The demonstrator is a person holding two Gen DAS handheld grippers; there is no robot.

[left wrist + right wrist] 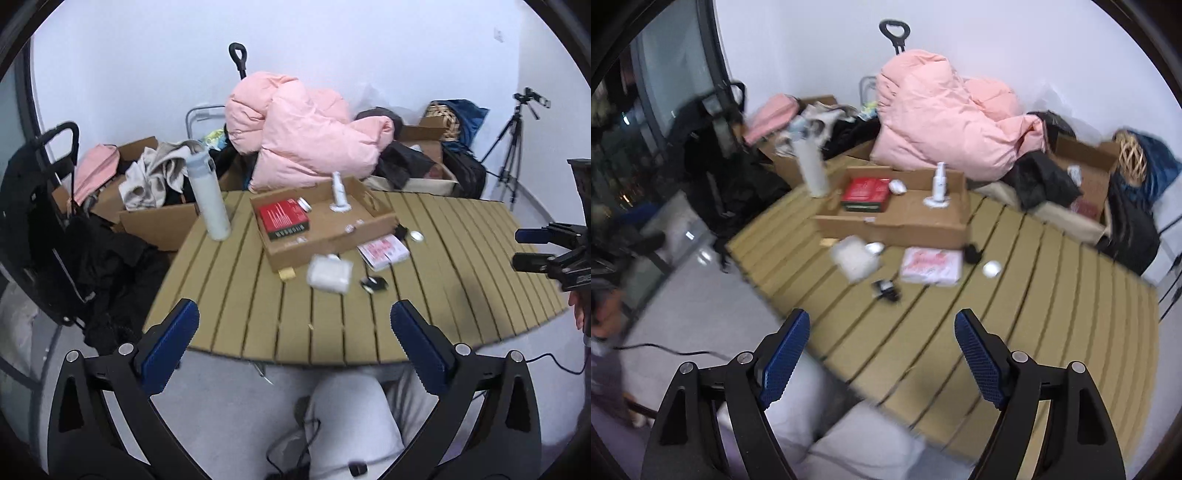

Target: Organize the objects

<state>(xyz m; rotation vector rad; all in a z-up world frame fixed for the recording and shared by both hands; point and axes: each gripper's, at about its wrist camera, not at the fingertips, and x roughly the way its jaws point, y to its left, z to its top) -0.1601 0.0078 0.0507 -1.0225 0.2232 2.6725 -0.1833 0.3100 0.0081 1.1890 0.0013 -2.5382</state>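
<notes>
I hold both tongs back at the near edge of the slatted table (461,236), above my knees, with nothing picked up: to my mind this is the pause between items, choosing what goes into the tray next.

Going left to right: the white bottle (208,195) stands upright at the far left of the table, apart from the rest. My left gripper (295,339) is spread as wide as it goes and holds nothing. Beyond it sits the shallow cardboard tray (332,236), already holding a red box (282,218), a small round tin (304,204) and an upright white spray bottle (338,192). In front of the tray, loose on the slats, lie a soft white packet (328,275), a small black-and-white piece (373,283) too blurred to name, a pink-and-white pack (384,251) and a little white disc (416,236). My right gripper (881,350) is also wide and empty.

The next move, I judge, means reaching forward and down to one loose item; the white packet lies closest to my left tongs and looks squashy, so a gentle squeeze should do.
</notes>
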